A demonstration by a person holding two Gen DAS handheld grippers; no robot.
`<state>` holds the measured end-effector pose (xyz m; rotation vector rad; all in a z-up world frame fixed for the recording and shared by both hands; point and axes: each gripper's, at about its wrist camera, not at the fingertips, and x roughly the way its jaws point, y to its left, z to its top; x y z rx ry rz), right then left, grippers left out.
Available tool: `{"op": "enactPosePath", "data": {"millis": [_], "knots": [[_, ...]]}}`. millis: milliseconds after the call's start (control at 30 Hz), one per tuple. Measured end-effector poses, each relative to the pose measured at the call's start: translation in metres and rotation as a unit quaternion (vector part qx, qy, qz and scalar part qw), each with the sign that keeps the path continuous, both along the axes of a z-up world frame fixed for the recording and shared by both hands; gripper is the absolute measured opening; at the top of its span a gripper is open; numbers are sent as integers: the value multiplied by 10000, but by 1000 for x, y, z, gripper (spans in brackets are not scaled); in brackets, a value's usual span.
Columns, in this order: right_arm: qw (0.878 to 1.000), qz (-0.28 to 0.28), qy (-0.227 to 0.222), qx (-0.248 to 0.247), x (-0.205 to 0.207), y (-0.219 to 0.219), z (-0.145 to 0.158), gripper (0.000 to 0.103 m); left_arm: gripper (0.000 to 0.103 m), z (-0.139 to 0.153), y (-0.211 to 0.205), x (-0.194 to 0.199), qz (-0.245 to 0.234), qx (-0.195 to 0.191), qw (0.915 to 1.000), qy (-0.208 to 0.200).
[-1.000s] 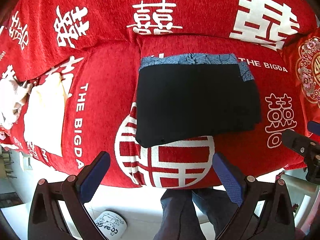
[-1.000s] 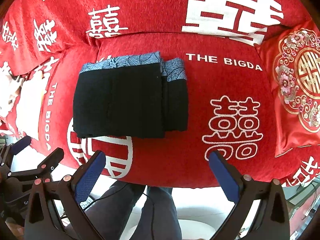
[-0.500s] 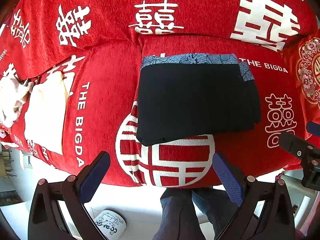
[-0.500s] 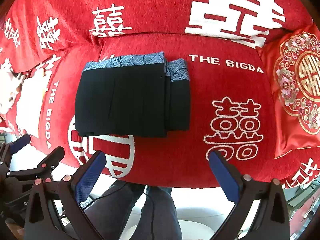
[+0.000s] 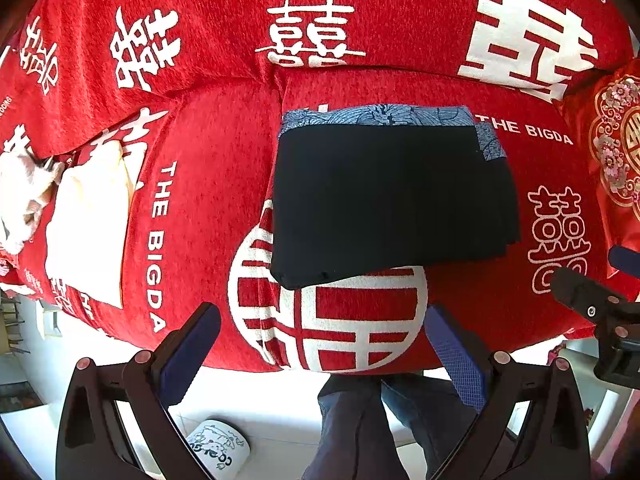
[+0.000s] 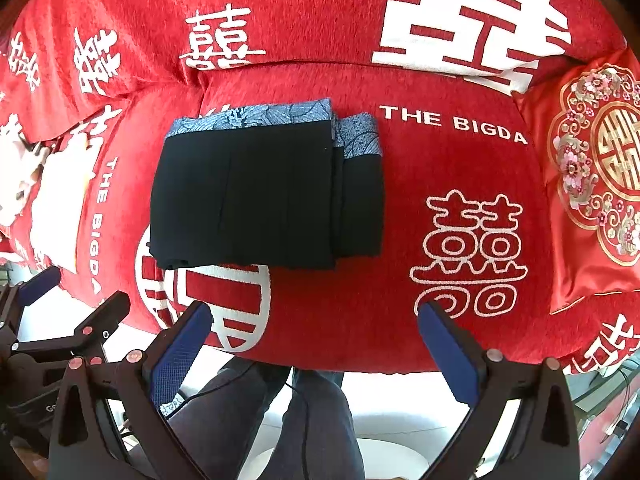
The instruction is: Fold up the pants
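Left wrist view: pants (image 5: 392,196) folded into a dark, compact rectangle at frame centre on the red sofa cover (image 5: 208,200), patterned blue waistband (image 5: 380,116) along the upper edge. Left gripper (image 5: 320,344) spread wide, empty, low in frame, well clear of the cloth. Right wrist view: same bundle (image 6: 264,196) left of centre, right gripper (image 6: 316,340) likewise wide and holding nothing. Long axis running left to right across both frames; waistband toward the top, folded hem edge toward the bottom. Layers stepped at the right side, not flush. Likely risk: catching only the top layer and pulling the stack open, or sliding it off the cushion's front edge.
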<state>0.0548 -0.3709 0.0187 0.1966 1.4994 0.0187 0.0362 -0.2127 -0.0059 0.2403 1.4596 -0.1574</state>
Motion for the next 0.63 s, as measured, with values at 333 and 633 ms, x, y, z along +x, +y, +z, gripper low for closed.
{"op": "enactPosePath", "data": {"millis": [333,633], "knots": [[10000,74,26,-27,-4,7,-2,103,102,1,2,-1,32,-80,10000,14],[9999,68,76,-15,-6,8,-4,103,102,7,2,-2,41,-319,9994,-86]]}}
